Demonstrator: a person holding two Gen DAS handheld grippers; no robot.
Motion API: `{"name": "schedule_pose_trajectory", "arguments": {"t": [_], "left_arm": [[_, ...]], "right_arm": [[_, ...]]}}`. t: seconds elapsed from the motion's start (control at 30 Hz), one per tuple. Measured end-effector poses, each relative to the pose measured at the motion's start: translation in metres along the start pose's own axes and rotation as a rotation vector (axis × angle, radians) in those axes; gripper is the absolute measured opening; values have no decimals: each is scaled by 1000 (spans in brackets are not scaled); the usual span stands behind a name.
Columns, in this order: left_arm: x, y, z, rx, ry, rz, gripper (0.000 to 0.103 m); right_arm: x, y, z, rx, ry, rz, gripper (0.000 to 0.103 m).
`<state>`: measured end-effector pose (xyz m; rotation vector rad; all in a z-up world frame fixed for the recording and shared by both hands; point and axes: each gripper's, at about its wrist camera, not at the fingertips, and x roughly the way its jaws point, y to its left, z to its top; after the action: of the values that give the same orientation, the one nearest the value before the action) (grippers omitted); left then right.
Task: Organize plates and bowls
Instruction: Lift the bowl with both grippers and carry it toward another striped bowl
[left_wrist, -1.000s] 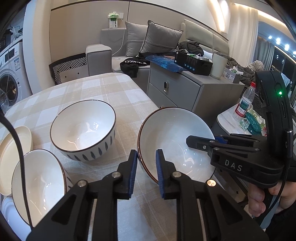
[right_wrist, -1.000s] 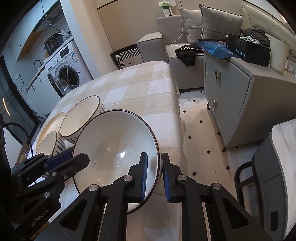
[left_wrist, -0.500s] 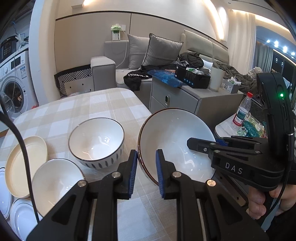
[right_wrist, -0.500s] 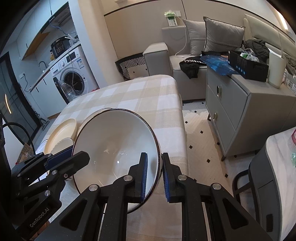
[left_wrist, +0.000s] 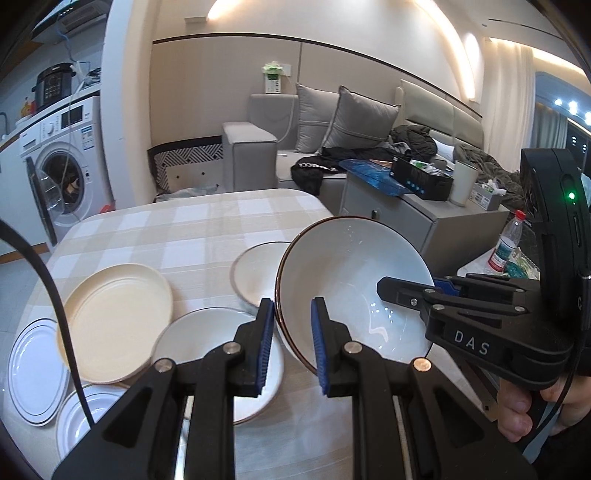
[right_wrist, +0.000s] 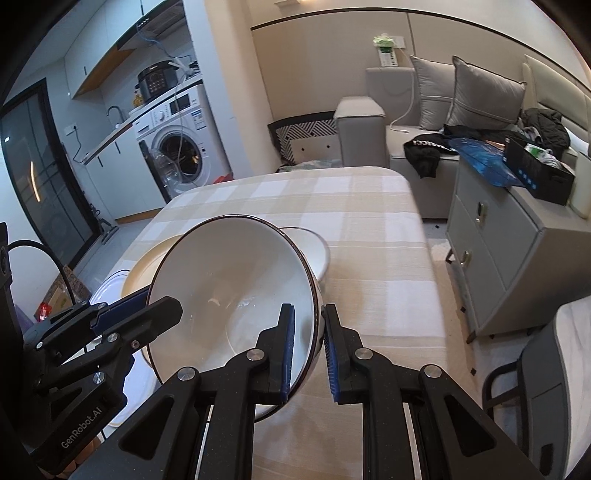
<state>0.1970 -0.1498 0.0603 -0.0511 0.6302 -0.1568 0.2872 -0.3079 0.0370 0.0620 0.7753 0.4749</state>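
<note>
Left wrist | both hand-held grippers clamped on empty bowl rim

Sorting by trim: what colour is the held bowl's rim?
Dark brown rim on the bowl, clearest in the left wrist view.

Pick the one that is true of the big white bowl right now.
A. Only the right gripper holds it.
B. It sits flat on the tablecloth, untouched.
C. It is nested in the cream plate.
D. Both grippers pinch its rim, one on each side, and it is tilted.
D: the left gripper and the right gripper each clamp the rim of the big white bowl, which is tilted.
</note>
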Motion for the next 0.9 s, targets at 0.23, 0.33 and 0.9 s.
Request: {"name": "schedule_pose_trajectory", "arguments": {"t": [0.23, 0.33, 0.9], "left_arm": [[-10, 43, -8, -33, 10, 59, 18], [-10, 57, -12, -46, 19, 80, 18], [0, 90, -24, -59, 85, 119, 18]], "right_arm": [[23, 44, 5, -32, 18, 55, 16], [33, 59, 8, -42, 29, 74, 15], [74, 91, 4, -63, 107, 98, 15]]}}
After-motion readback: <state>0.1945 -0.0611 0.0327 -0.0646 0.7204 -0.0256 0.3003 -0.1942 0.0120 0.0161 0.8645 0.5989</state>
